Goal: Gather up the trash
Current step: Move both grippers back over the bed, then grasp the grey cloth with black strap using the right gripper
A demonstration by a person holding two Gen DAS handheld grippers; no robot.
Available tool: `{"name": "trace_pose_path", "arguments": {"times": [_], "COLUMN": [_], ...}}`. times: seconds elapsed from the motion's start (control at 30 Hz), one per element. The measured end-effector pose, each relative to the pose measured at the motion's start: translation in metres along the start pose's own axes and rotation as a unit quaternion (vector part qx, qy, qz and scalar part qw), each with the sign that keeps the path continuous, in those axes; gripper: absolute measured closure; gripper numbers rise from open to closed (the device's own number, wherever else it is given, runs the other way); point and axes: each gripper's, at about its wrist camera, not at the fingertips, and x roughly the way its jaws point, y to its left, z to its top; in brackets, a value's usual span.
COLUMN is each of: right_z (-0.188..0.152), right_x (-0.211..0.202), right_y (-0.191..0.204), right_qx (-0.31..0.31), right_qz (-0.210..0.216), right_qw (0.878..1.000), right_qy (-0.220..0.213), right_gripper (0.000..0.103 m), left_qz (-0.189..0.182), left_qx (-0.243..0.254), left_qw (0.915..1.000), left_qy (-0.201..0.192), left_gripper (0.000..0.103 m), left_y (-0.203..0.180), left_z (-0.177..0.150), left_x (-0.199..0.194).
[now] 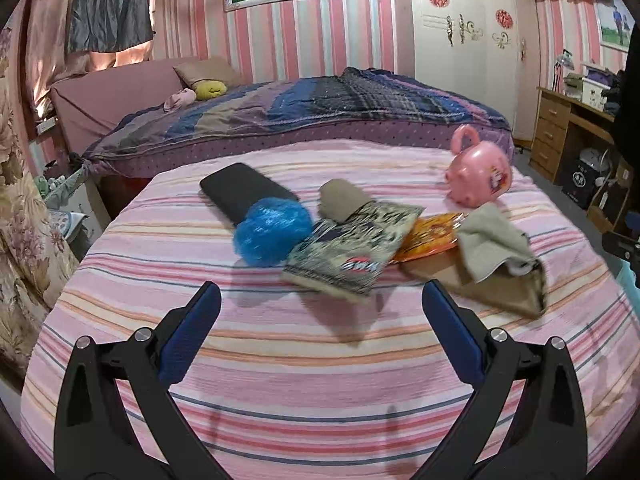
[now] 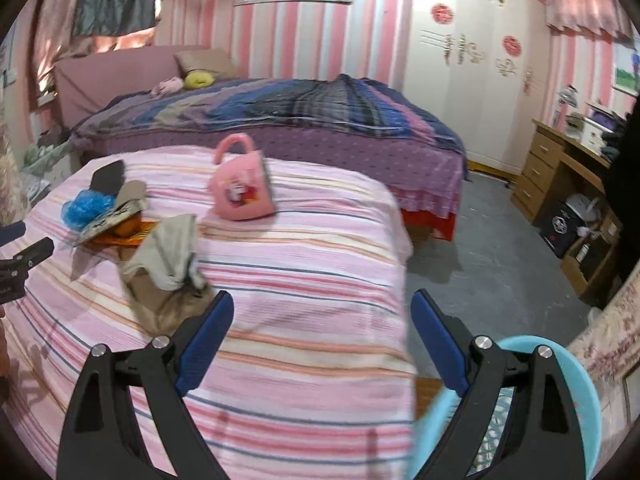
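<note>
- The trash lies heaped mid-bed: a patterned wrapper [image 1: 352,248], an orange packet [image 1: 430,236], a crumpled brown bag [image 1: 500,276] and a blue plastic wad [image 1: 272,232].
- Nothing is picked up; this looks like the approach step.
- The left gripper [image 1: 320,300] and the right gripper [image 2: 322,310] hang with fingers spread and empty.
- Next: likely close on one piece and carry it to the light-blue bin [image 2: 576,380] beside the bed [image 1: 280,380].
</note>
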Motion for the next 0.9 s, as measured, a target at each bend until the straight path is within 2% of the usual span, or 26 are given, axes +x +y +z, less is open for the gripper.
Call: {"name": "trace_pose_path", "arguments": {"times": [0.3,0.6,0.77,0.83,0.9], "right_z": [0.006,0.011,0.012,0.012,0.012], "right_x": [0.033,0.066,0.076,0.076,0.073], "right_y": [0.057,0.087,0.092,0.095,0.098], "right_qx": [-0.021,-0.029,-0.034,-0.044,-0.051], "right_qz": [0.045,0.073,0.103,0.108,0.117], "right_qw": [0.998,0.996,0.992,0.991,0.990], "right_qy": [0.027,0.051,0.067,0.067,0.060], "right_gripper": [0.015,0.016,0.041,0.058,0.065], "left_qz": [0.007,0.016,0.017,0.016,0.014], "left_qx": [-0.018,-0.036,-0.043,-0.046,-0.049], "left_qw": [0.9997,0.9990,0.9984,0.9981,0.9978], "left_qy": [0.017,0.024,0.032,0.037,0.042], "left_gripper": [0.006,0.006,0.006,0.006,0.006], "left_y": [0.023,0.032,0.035,0.034,0.034], "left_z": [0.000,0.001,0.001,0.001,0.000], "left_x": [0.011,0.016,0.022,0.025,0.028]}}
